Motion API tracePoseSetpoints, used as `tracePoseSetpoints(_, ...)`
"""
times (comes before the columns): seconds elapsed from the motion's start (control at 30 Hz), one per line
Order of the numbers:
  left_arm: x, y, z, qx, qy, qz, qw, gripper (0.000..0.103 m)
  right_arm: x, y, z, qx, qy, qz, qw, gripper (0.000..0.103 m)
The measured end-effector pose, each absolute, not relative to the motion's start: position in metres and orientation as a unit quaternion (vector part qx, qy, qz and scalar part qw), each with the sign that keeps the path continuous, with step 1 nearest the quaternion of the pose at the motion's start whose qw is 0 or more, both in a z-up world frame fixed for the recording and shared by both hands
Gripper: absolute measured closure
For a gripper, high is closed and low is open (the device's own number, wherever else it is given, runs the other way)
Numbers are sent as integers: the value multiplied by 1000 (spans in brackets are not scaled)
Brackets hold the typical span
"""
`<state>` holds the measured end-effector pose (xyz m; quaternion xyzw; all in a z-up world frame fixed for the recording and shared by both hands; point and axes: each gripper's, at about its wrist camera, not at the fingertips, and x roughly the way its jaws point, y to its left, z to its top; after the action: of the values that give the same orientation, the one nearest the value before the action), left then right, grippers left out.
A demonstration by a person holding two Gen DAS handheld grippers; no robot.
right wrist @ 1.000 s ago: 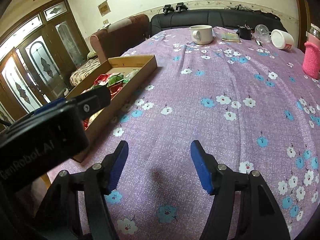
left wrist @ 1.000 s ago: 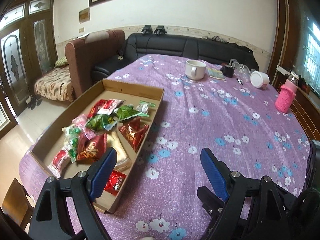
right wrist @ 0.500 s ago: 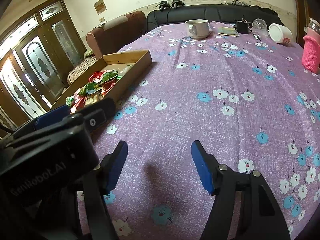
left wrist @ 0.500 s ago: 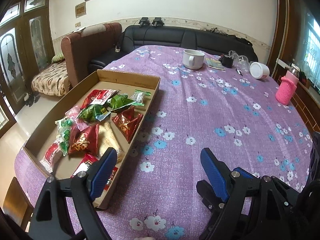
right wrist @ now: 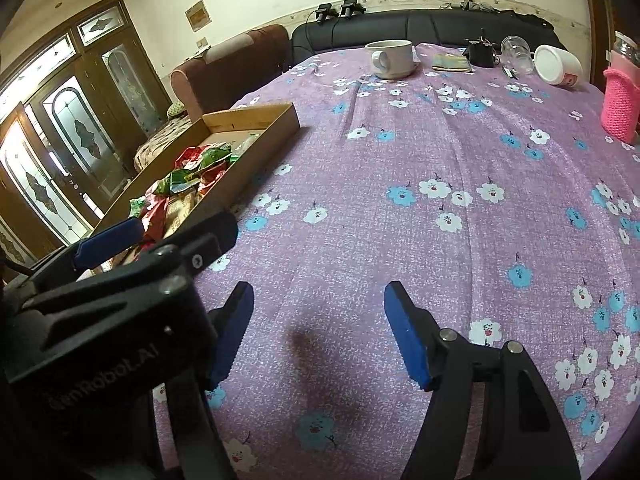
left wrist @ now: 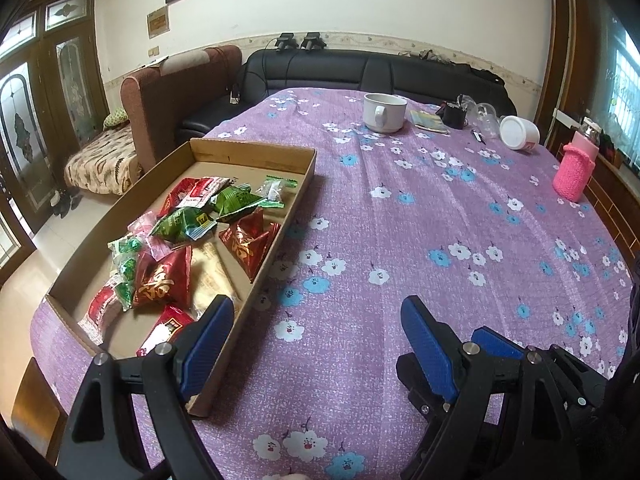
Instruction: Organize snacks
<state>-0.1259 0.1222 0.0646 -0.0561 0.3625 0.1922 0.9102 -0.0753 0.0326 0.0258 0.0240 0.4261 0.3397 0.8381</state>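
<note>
Left of the left gripper (left wrist: 316, 340), the cardboard tray (left wrist: 256, 155) on the table (left wrist: 440, 240) holds the snack packets (left wrist: 192, 240); its spread fingers (left wrist: 208, 332) hide the nearest packets. Rightward, the right gripper (right wrist: 318, 332) gapes empty, its left finger partly blocked.

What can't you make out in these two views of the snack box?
- Box near corner: left view, left finger covers it.
- Red packet: left view, part hidden by that finger.
- Snacks: right view, near ones hidden behind left gripper.
- Packet print: too small in both.
</note>
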Motion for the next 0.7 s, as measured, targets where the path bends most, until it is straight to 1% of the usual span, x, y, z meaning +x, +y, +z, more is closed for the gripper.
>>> tracePoseSetpoints(0.7, -122, 114, 59, -47, 370, 191, 908, 17, -74, 32, 24, 26, 428, 343, 836, 32)
